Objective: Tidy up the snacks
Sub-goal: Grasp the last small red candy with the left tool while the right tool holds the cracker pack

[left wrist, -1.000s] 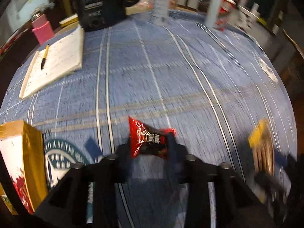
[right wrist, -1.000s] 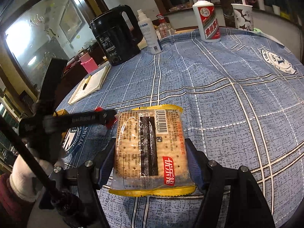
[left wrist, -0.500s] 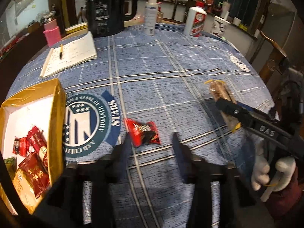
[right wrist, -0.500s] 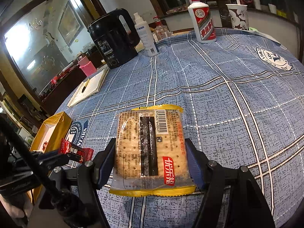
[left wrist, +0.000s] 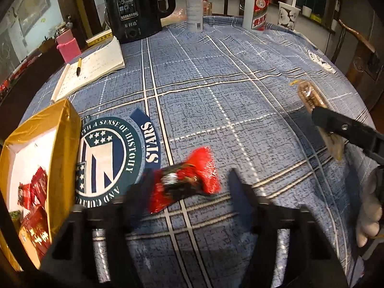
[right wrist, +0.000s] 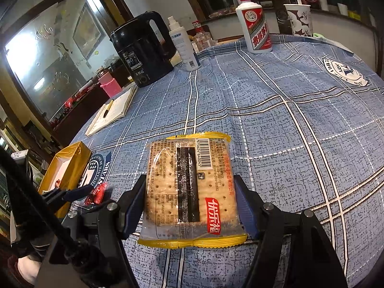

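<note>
Fingers of the left gripper [left wrist: 189, 187] stand spread apart, a blurred red snack packet [left wrist: 184, 187] loose between them, nearer the left one, over the blue plaid bench [left wrist: 216, 100]. Fingers of the right gripper [right wrist: 192, 204] are closed against both long edges of a yellow-trimmed cracker pack [right wrist: 192, 187], holding it flat, barcode side up, just above the cloth. At the bench's left edge sits a gold box [left wrist: 62, 139] with a white floor, holding several red packets [left wrist: 33, 192]; it lies well apart from the cracker pack and just beside the round printed emblem [left wrist: 105, 158]. Farther back stand a black kettle [left wrist: 134, 7], an open notebook [left wrist: 91, 69] and a white bottle [left wrist: 256, 7].
</note>
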Motion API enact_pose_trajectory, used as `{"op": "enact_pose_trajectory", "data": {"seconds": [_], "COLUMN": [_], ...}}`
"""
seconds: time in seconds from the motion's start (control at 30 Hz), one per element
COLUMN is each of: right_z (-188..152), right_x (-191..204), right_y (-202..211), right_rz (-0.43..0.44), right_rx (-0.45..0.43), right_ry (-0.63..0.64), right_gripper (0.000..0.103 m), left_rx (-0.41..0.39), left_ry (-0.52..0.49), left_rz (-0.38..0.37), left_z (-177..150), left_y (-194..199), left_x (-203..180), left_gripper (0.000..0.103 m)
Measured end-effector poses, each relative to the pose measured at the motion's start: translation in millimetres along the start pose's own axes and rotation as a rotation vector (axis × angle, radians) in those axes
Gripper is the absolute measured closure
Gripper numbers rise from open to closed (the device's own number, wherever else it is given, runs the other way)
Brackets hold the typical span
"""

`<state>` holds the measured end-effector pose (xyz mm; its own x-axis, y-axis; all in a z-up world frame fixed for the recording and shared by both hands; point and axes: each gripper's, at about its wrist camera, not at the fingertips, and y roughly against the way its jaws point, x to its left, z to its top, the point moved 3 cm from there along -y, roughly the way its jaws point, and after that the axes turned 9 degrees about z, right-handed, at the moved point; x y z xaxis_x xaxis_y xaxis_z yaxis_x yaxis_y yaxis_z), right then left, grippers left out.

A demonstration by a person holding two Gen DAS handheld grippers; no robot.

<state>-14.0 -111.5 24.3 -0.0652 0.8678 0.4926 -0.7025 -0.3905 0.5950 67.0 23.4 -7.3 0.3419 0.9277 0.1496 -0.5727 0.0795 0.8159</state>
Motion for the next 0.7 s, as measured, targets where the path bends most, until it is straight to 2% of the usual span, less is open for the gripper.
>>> {"op": "enact_pose_trajectory", "data": {"seconds": [0.07, 0.13, 0.2, 0.4, 0.57, 0.7], "right_z": [-0.3, -0.8, -1.2, -3.5, -6.4, -7.1], "right_x": [0.7, 1.8, 2.8, 10.1, 14.6, 19.4], "right_y": [-1.1, -1.5, -1.6, 0.7, -0.4, 2.6], "right_rz": [-0.002, -0.008, -0.017, -0.010, -0.024, -0.041], "right_rx": [0.001, -0.001, -0.003, -0.018, -0.023, -0.034], "right_ry": [0.006, 0.016, 0.027, 0.055, 0.079, 0.096], "right_gripper": [0.034, 0.034, 0.034, 0.034, 0.034, 0.034], "left_rx": [-0.001, -0.007, -0.014, -0.091, -0.181, -0.222], "left_ry": [-0.007, 0.005, 0.024, 0.158, 0.328, 0.432], "left_rz": [0.016, 0.008, -0.003, -0.066, -0.138, -0.132], "left_z": [-2.0, -4.7, -7.8, -20.8, -45.3, -67.9], "left_y": [3.0, 6.3, 10.1, 47.2, 86.7, 114.6], "left_x": [-1.7, -2.6, -2.7, 11.9, 41.8, 78.5], "left_gripper": [0.080, 0.080, 0.087, 0.087, 0.087, 0.087]}}
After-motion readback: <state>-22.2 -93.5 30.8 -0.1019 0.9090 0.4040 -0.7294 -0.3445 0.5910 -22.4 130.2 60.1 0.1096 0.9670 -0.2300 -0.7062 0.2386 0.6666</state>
